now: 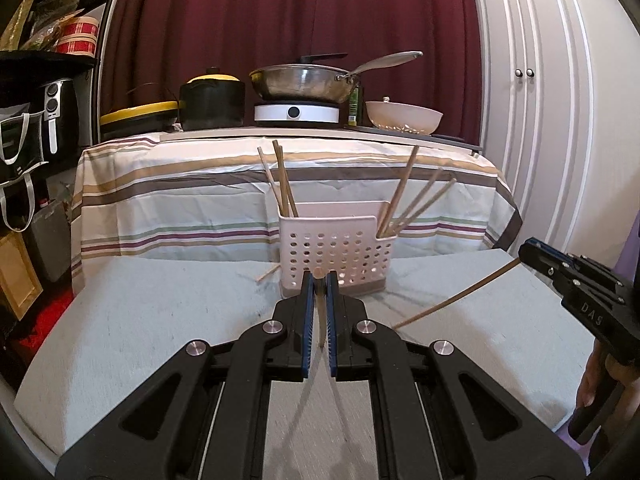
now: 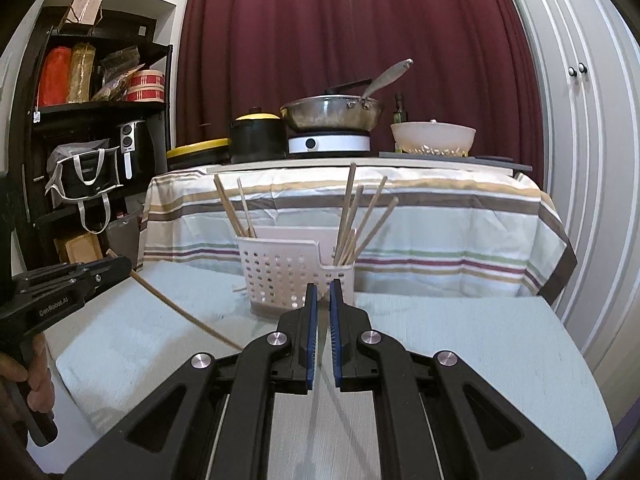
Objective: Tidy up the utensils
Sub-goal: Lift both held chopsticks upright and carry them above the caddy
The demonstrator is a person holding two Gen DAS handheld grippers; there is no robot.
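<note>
Chopsticks in both grips. Left hand-held gripper [image 1: 320, 280] pinches a thin wooden chopstick [image 1: 321, 320] between its blue pads, the stick running back between them; the right camera shows this stick slanting down from its tip. Right hand-held gripper [image 2: 323, 292] is pressed together on a second wooden chopstick [image 1: 456, 298], seen from the left camera jutting out leftward and down over the table. White perforated plastic utensil caddy [image 1: 334, 250] stands directly ahead of both grippers on the pale grey table [image 1: 140, 320], loaded with chopsticks in its left and right compartments. One loose chopstick [image 1: 267, 273] lies left of the caddy. Open tabletop on either side. Lettering: "GenRobot.AI" on left gripper body, "DAS" on right.
</note>
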